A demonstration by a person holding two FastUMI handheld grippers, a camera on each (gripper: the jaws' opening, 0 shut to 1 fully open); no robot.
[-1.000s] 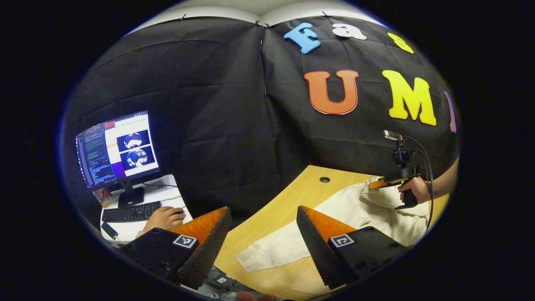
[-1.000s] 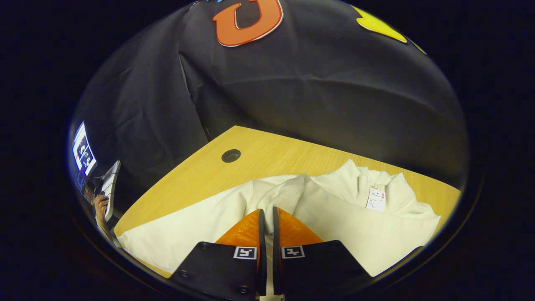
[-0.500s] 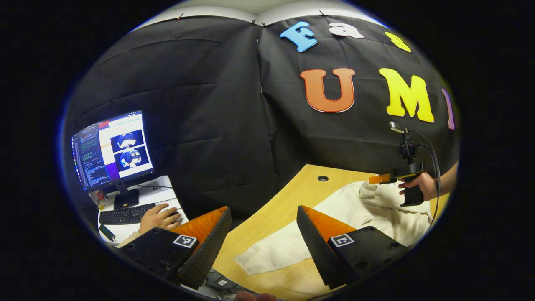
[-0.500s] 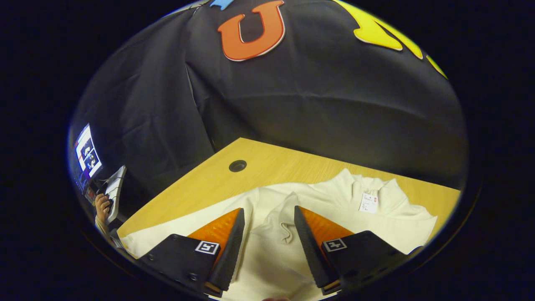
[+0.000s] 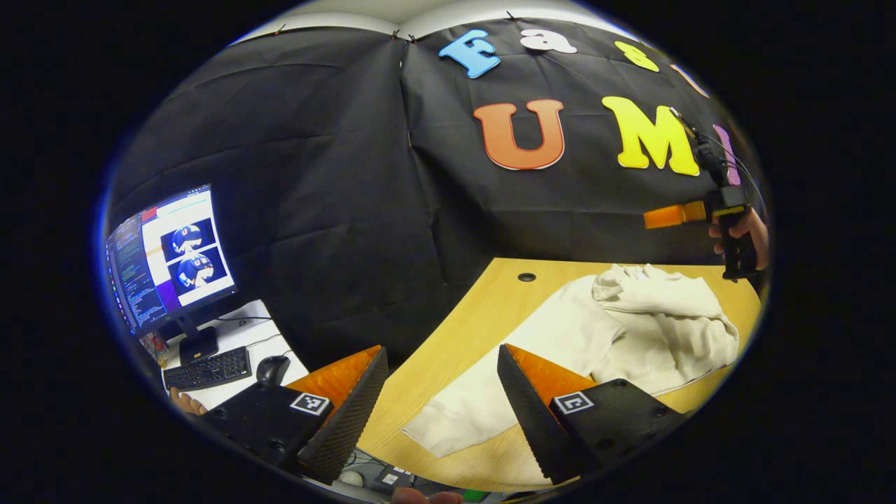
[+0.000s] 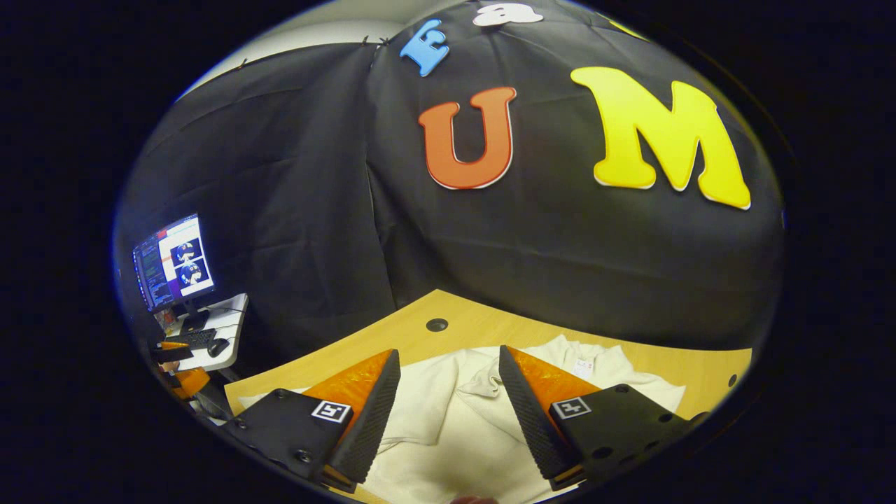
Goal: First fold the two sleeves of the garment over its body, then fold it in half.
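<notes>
Looking along the left gripper (image 5: pixel 441 392) in the left gripper view, its fingers stand wide apart with nothing between them, above the near edge of a wooden table (image 5: pixel 483 315) where a cream sweatshirt (image 5: pixel 602 336) lies with one sleeve folded over its body and the other stretched flat toward the table's near edge; farther right, a hand (image 5: pixel 742 234) holds the right gripper (image 5: pixel 668 215) raised above the garment, and a monitor (image 5: pixel 168 255), keyboard (image 5: pixel 206 367) and mouse (image 5: pixel 273 365) sit on a side desk at left. In the right gripper view, the right gripper (image 6: pixel 448 413) hangs over the sweatshirt (image 6: pixel 448 420), fingers spread and empty, with the folded sleeve's cuff (image 6: pixel 483 381) lying on the body between them.
</notes>
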